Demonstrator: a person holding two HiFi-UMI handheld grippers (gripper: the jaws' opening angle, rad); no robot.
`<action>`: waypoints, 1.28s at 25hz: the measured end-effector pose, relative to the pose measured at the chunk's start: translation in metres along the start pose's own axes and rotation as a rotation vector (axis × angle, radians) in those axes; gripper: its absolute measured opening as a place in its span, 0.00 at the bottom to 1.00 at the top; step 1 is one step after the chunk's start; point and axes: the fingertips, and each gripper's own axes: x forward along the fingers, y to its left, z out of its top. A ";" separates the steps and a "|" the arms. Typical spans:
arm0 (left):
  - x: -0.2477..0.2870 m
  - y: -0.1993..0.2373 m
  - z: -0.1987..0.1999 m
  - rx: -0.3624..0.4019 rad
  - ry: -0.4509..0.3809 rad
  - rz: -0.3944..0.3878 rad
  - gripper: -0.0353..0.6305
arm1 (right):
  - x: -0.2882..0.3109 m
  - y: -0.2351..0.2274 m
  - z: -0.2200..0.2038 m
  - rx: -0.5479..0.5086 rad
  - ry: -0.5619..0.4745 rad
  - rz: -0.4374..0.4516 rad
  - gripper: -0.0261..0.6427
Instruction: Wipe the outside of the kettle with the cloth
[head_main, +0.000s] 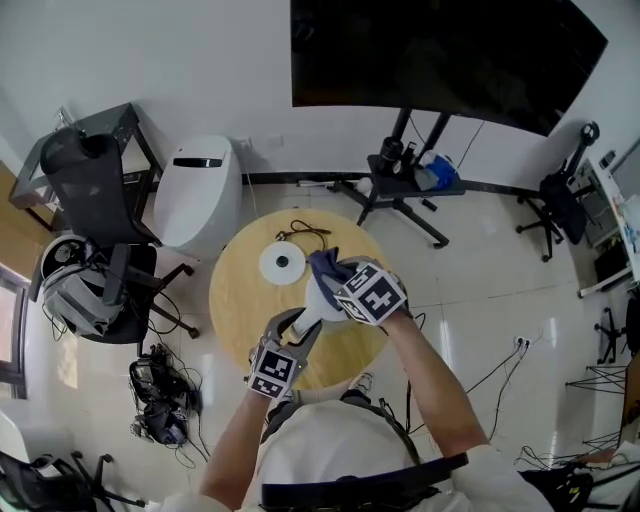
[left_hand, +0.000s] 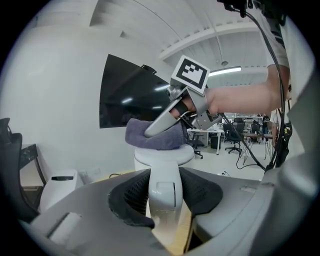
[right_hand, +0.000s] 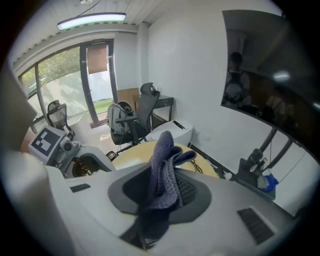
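We grasp the handle of the kettle between the left gripper fingers, while the right gripper fingers clench the cloth resting on its lid.

Atop kettle, cloth — base disc left, on table.

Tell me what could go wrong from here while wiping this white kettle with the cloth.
One: the left claw holds the white plastic kettle only by its narrow handle, so pressure on its top could twist it loose.
Two: the right claw pinches the blue-grey knitted cloth as a loose bunch, which may pull free while rubbing.
Three: the round white base disc and a black cord lie close behind on the wooden table and could get knocked.
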 end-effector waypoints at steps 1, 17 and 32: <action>0.000 0.001 -0.001 -0.004 0.002 -0.002 0.31 | -0.003 -0.010 -0.004 0.023 -0.004 -0.024 0.18; 0.001 -0.001 -0.001 -0.004 0.031 -0.071 0.31 | -0.035 0.077 -0.024 -0.031 0.054 0.042 0.18; 0.000 0.001 -0.004 0.021 0.088 -0.074 0.31 | -0.091 0.028 -0.039 0.309 -0.303 -0.169 0.18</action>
